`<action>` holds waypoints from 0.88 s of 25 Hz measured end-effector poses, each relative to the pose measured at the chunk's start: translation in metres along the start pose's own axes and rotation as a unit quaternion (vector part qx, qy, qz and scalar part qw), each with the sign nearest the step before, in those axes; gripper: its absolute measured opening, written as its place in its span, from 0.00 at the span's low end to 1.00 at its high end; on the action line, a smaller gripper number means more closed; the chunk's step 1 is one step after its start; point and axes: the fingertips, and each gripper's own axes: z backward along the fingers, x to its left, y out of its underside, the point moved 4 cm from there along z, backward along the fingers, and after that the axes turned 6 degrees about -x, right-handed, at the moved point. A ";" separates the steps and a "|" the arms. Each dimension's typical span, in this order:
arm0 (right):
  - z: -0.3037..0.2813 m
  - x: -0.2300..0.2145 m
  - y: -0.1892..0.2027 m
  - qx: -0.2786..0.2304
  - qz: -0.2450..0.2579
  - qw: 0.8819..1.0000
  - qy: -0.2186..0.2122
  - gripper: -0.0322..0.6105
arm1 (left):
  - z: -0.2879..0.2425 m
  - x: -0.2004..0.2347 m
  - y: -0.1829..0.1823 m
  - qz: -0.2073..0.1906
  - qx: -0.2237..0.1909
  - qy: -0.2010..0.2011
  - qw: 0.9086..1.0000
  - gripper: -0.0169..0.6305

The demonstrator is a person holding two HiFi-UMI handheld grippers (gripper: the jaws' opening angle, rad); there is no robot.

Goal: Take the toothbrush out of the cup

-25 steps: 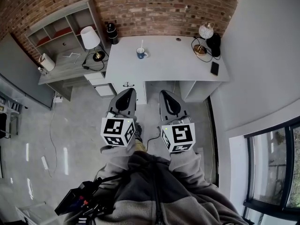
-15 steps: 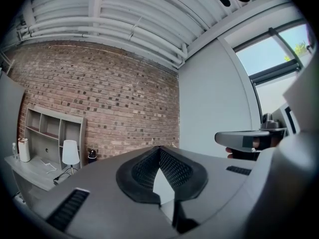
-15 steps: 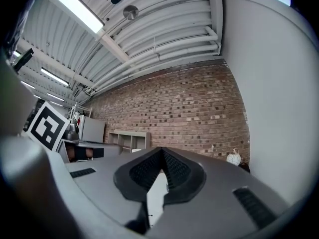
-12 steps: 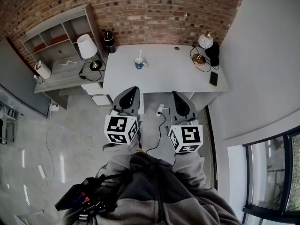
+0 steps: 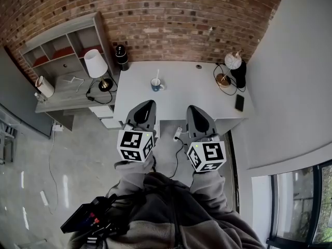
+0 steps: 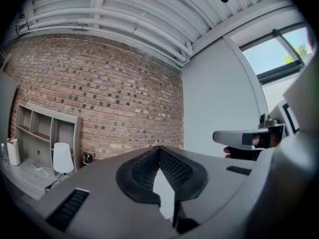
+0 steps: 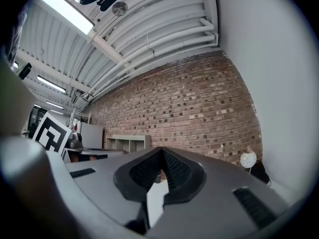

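a blue cup (image 5: 156, 86) is seen on the white desk (image 5: 197, 90), near the back and a bit to the left. the toothbrush (image 5: 157, 77) is stood in the cup, with its white handle poking straight up out of the top. stood that way, the handle can be grabbed from above without the cup being touched.

the left tongs (image 5: 148, 104) and the right tongs (image 5: 190, 108) are held side by side in front of the person's body, just short of the desk's front edge. both are pointed toward the desk. the cup is well apart from both, so it cannot be reached from here.

in the left gripper view the left tongs (image 6: 159, 149) are seen pressed together at the tip, and nothing is held in them. in the right gripper view the right tongs (image 7: 162, 152) are pressed together too, with nothing in them. they are likely closed only because nothing needs grabbing yet.

the task is judged to be at its very start: the toothbrush is not yet taken out. one pair of tongs has to be opened before the thin handle can be pinched. the cup could be tipped over if the handle is pulled sideways, so a straight lift is called for.

a lamp (image 5: 94, 65) and a black bottle (image 5: 121, 57) are stood off to the left, away from the cup.
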 end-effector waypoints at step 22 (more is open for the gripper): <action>-0.201 0.004 0.072 0.098 0.006 0.995 -0.025 0.05 | -0.116 0.155 0.041 0.046 0.061 -0.006 0.997 0.03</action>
